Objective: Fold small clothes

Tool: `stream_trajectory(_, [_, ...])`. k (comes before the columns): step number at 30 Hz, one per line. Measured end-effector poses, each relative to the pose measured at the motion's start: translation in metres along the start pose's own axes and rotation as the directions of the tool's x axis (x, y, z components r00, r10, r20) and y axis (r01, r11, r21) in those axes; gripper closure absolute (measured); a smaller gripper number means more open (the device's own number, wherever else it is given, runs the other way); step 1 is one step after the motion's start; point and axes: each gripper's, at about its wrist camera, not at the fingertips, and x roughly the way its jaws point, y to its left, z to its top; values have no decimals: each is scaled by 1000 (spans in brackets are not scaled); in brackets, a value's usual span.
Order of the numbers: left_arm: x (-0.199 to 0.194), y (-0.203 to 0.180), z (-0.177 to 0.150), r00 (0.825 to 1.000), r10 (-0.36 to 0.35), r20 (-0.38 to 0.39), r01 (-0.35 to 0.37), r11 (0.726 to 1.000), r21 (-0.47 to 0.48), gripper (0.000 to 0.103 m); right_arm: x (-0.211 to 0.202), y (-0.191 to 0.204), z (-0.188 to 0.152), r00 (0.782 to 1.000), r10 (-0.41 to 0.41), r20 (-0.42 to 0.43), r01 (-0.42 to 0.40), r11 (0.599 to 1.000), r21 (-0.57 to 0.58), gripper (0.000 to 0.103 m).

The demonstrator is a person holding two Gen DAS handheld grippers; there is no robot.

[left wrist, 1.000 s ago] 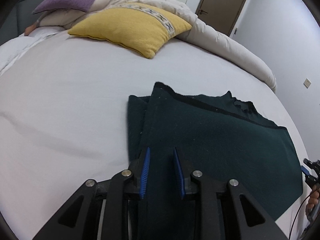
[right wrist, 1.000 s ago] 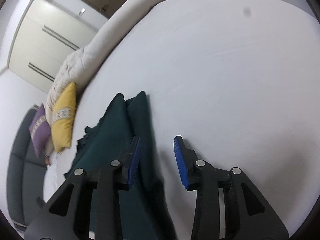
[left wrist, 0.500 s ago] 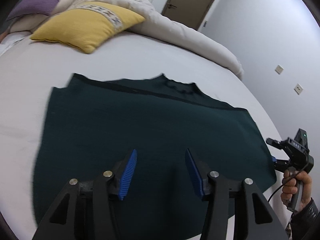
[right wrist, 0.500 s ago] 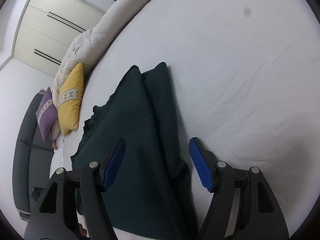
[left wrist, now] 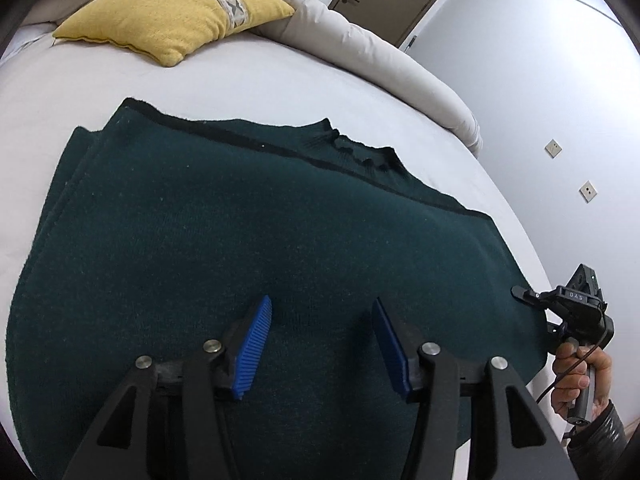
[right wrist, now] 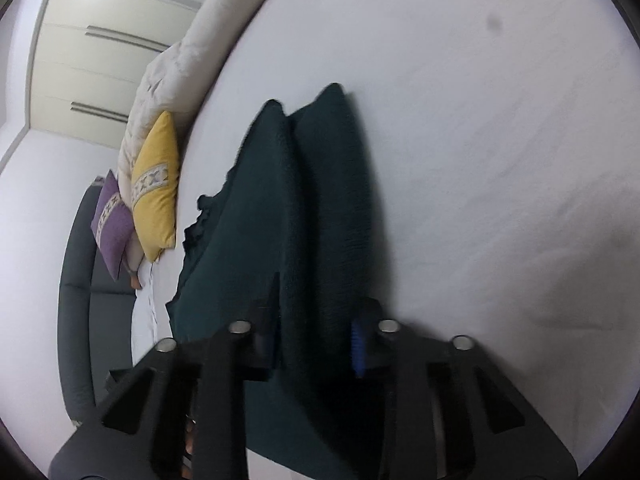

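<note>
Right wrist: right gripper [right wrist: 316,344] just clamped sweater [right wrist: 296,216] edge for folding; left gripper [left wrist: 320,340] released above the sweater.

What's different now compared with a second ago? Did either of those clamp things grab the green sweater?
The right gripper opened wide over the sweater's edge, then its jaws have just been closing and now pinch that edge. The left gripper opened and swung from the sweater's left edge to over its middle, holding nothing. The sweater, yellow pillow and bed stayed put.

Dark green sweater [left wrist: 260,232]; yellow pillow [left wrist: 176,16] with patterned band.
</note>
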Motion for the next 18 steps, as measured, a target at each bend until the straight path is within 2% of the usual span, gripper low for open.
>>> stream_trajectory(4, [-2,4,0,1000,-22,1,22,1000,-19,48,-3,20,-9,994,-100,43,103,993,-66,90])
stream_trajectory(7, [-4,11,2,999,-46,0,46,997,-57,52,-5,62,-17,970,-220,100,235,953,-190,91])
stream_trajectory(11, [-13,23,4,997,-82,6,82,990,-116,54,0,125,-33,953,-269,138,301,886,-352,92])
stream_trajectory(14, [-27,36,7,995,-94,34,98,981,-168,54,24,177,-56,956,-273,110,292,832,-472,92])
stream_trajectory(18, [-51,67,12,991,-91,99,112,963,-244,53,71,235,-97,966,-255,43,231,774,-589,92])
